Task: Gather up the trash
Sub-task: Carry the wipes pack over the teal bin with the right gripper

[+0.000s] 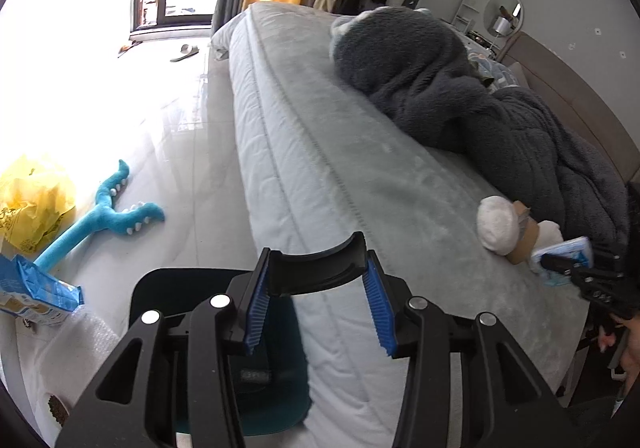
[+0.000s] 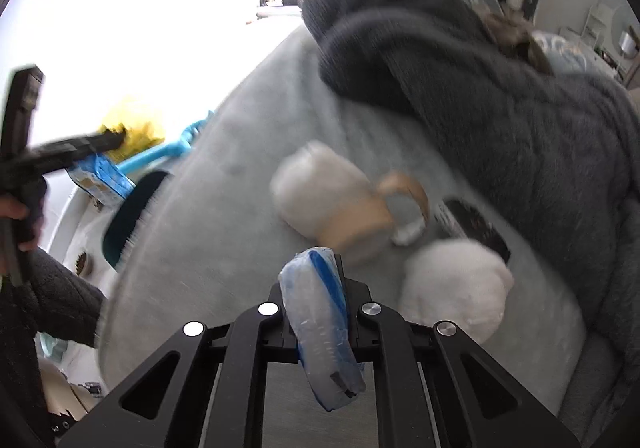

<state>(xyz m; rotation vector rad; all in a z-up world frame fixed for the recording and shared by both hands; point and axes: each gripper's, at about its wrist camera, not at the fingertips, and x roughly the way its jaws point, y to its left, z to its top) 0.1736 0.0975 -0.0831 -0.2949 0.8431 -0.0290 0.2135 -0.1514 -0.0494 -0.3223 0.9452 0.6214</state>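
My right gripper point(image 2: 314, 280) is shut on a clear and blue plastic packet point(image 2: 320, 328), lifted above the bed. From the left wrist view that same packet point(image 1: 570, 254) shows at the far right in the right gripper point(image 1: 560, 268). The left gripper point(image 1: 316, 268) is shut on the black rim of a dark teal trash bin point(image 1: 224, 348) that hangs beside the mattress. On the bed lie two crumpled white paper balls point(image 2: 320, 183) point(image 2: 456, 284) and a brown tape roll point(image 2: 384, 215).
A dark grey blanket point(image 1: 460, 95) is heaped on the pale bed point(image 1: 320, 135). A black label point(image 2: 476, 224) lies by the blanket. On the floor are a yellow bag point(image 1: 32, 203), a blue plush toy point(image 1: 100, 215), a blue snack packet point(image 1: 40, 288) and bubble wrap point(image 1: 76, 348).
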